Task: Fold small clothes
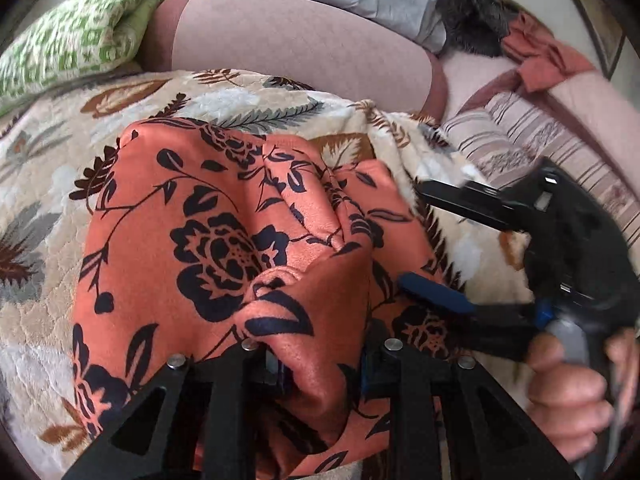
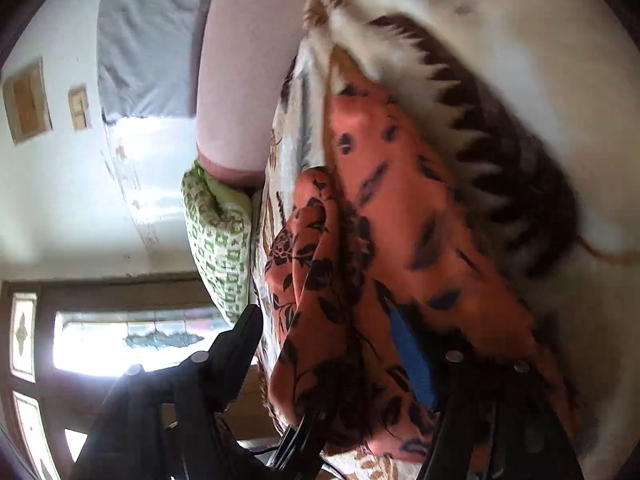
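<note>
Left gripper [image 1: 320,372] clamped on a bunched fold of the orange floral garment [image 1: 224,240]. Right gripper [image 1: 432,240] released, jaws spread, the cloth's right edge lying between them, unpinched. Garment lies rumpled on the leaf-print blanket [image 1: 48,184], toward its right edge, below the pink bolster [image 1: 300,48].

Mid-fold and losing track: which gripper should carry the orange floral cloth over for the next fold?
Left, probably. The left gripper is pinching the orange floral cloth, while the right gripper stands open beside it, gripping nothing.
</note>
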A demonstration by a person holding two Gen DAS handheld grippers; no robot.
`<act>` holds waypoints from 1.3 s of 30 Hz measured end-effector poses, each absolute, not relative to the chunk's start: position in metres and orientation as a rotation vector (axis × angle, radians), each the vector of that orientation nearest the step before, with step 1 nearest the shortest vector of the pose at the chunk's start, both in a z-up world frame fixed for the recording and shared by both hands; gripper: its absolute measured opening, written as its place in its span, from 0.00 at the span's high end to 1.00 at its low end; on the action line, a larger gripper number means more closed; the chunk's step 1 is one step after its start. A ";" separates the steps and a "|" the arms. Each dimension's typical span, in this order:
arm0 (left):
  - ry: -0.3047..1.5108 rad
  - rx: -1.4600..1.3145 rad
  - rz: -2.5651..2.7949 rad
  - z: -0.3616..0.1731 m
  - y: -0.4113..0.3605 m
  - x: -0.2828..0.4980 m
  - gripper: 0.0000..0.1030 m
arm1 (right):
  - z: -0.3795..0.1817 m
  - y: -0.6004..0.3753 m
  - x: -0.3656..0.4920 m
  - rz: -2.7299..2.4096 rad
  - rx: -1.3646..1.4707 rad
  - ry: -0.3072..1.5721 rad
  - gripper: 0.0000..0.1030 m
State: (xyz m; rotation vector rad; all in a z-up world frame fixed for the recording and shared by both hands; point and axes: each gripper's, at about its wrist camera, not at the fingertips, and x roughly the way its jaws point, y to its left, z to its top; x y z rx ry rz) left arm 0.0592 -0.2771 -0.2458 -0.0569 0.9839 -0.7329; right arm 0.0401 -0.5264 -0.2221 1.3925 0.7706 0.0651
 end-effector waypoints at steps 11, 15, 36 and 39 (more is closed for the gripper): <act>0.997 -0.006 -0.762 -0.248 -0.272 0.050 0.76 | -0.222 -0.501 0.140 0.159 1.122 0.973 0.33; 0.991 -0.012 -0.770 -0.238 -0.277 0.047 0.75 | -0.202 -0.494 0.141 0.142 0.940 0.961 0.86; 1.124 -0.019 -0.973 -0.226 -0.334 0.029 0.35 | -0.198 -0.597 0.090 -0.089 0.909 0.945 0.46; 1.040 0.013 -0.982 -0.203 -0.299 0.015 0.31 | -0.169 -0.592 0.068 -0.075 0.834 0.865 0.46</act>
